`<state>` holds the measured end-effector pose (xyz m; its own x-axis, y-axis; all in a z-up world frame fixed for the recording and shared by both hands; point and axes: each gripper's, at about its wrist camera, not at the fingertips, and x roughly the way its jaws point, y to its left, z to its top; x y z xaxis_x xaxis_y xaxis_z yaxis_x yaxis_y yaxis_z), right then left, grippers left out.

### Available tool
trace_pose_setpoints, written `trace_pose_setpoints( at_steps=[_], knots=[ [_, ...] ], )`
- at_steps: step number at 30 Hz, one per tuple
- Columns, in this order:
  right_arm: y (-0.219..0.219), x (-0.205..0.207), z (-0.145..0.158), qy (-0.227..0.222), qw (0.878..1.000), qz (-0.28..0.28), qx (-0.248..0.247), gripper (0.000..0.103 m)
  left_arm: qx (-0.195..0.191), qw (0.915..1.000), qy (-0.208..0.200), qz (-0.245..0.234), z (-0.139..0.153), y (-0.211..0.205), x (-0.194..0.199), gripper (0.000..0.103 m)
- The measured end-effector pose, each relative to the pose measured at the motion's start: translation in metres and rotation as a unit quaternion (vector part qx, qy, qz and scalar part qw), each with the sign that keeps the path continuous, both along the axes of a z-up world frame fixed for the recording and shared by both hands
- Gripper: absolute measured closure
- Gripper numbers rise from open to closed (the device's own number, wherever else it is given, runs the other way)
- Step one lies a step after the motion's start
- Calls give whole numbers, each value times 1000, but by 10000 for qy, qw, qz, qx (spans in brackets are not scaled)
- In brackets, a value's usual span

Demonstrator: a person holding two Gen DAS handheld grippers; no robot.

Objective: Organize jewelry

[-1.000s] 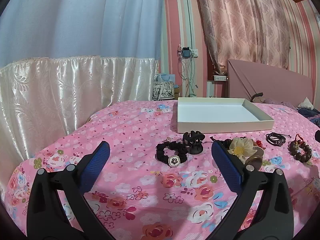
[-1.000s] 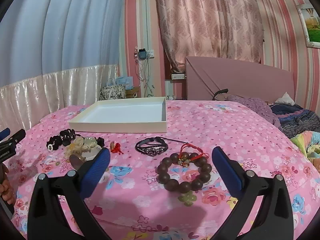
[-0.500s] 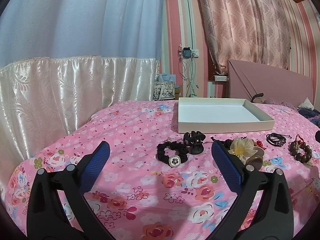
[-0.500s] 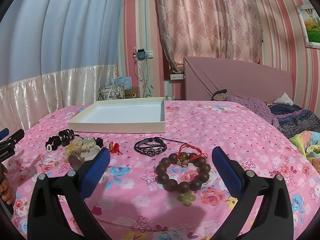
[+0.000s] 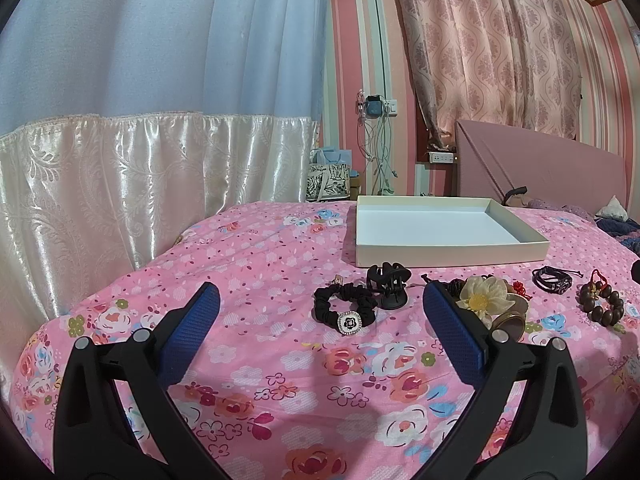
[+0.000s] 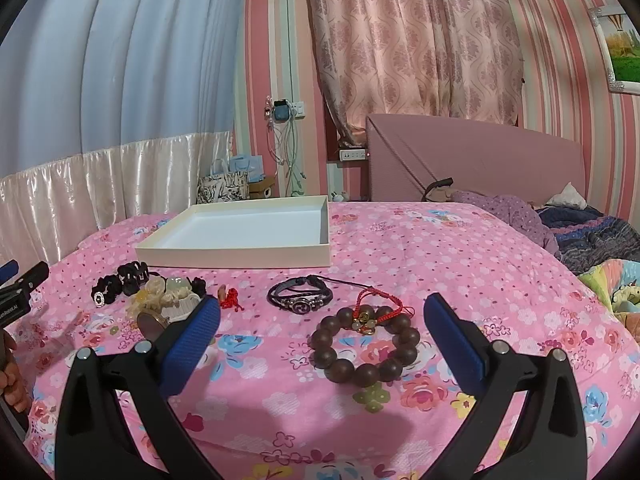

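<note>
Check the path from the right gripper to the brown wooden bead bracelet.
Nothing visible blocks it. The open right gripper faces the brown wooden bead bracelet directly, with only flowered pink bedspread between them.

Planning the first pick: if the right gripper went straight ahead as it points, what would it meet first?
Most likely the wooden bead bracelet, lying between the open right gripper fingers' line; depth is uncertain.

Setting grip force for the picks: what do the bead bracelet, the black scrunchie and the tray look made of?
Bead bracelet: likely wood, dark brown round beads with a dull sheen; red cord looped beside it.
Black scrunchie: gathered fabric, matte, with a shiny stone-edged charm.
Tray: looks like cardboard, matte cream walls with thin, crisp edges.
</note>
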<state>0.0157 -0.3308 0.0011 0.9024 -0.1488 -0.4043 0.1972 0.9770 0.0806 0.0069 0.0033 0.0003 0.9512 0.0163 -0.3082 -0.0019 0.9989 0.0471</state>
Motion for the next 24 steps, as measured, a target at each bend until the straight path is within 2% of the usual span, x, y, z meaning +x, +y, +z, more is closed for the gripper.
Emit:
trace_pose_setpoints(
  at_steps=[24],
  knots=[
    [-1, 0, -1, -5, 10000, 4, -4, 2, 4, 10000, -12, 1, 1, 0, -1, 3]
  ],
)
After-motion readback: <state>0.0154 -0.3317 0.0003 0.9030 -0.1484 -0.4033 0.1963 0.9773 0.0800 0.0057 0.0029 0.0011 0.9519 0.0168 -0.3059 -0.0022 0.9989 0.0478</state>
